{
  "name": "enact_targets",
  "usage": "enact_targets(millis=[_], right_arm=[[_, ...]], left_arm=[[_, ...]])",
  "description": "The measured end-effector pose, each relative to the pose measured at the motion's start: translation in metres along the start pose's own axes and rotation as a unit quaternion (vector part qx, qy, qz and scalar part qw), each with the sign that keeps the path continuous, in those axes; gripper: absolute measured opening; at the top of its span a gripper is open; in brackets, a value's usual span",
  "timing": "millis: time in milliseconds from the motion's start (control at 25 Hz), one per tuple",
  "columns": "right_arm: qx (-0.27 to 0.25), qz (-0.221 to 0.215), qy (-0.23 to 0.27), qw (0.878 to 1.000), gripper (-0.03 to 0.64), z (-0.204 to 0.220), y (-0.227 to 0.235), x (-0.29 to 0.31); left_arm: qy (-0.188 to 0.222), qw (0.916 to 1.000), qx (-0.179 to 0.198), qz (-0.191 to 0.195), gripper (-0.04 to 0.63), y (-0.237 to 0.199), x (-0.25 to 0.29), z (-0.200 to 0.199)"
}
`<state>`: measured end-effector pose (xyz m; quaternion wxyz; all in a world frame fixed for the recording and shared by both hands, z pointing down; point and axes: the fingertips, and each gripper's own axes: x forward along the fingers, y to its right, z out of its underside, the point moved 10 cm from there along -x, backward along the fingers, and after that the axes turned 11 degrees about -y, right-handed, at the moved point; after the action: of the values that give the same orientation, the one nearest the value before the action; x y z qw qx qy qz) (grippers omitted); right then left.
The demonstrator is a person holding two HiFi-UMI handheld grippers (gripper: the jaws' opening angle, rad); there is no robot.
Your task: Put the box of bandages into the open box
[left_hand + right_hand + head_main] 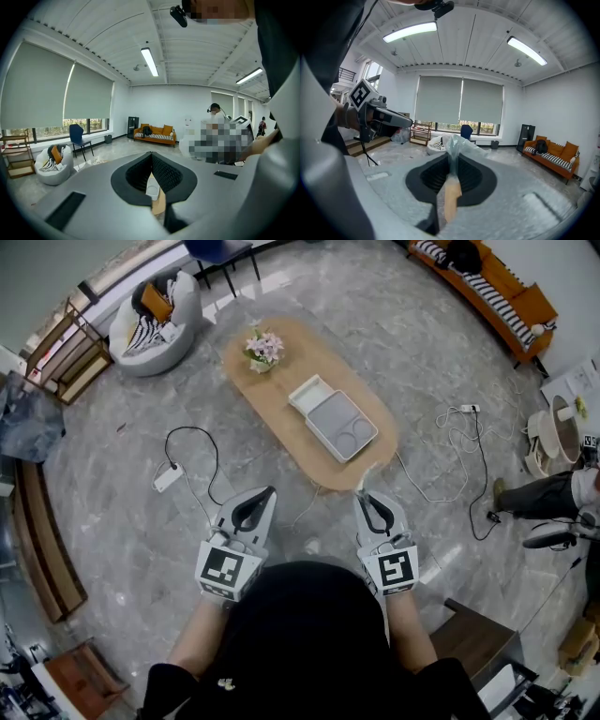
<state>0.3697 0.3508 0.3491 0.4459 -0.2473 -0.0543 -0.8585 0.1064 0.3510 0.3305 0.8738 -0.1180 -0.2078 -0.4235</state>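
Two tools | left tool (151, 155) jaws together | right tool (451, 158) pinching clear plastic (457, 143) | open box (330, 420) on table (281, 395)

I see pale wooden oval table (281, 395), grey marbled stone floor (403, 334). White rectangular open box (330, 420), grey inside. Pink-white flower bunch (263, 346). Orange sofa (497, 282), black-white striped cushions. My light grey left gripper (267, 491) and light grey right gripper (362, 495): black-white square markers. Clear plastic film (456, 144), colourless.

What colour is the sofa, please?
The sofa is orange; clearest in the left gripper view.
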Motion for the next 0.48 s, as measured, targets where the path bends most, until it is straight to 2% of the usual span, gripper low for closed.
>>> enact_targets(millis=[200,480], right_arm=[[-0.002,0.001,-0.002,1.0,0.032,-0.023,0.001,0.042],[0.003,0.015,-0.014,1.0,0.032,-0.066,-0.002,0.113]], left_arm=[[-0.002,0.9999,-0.004,0.014,0.012,-0.042,0.015,-0.004],[-0.004,0.9994,-0.006,0.034,0.012,-0.127,0.034,-0.015]])
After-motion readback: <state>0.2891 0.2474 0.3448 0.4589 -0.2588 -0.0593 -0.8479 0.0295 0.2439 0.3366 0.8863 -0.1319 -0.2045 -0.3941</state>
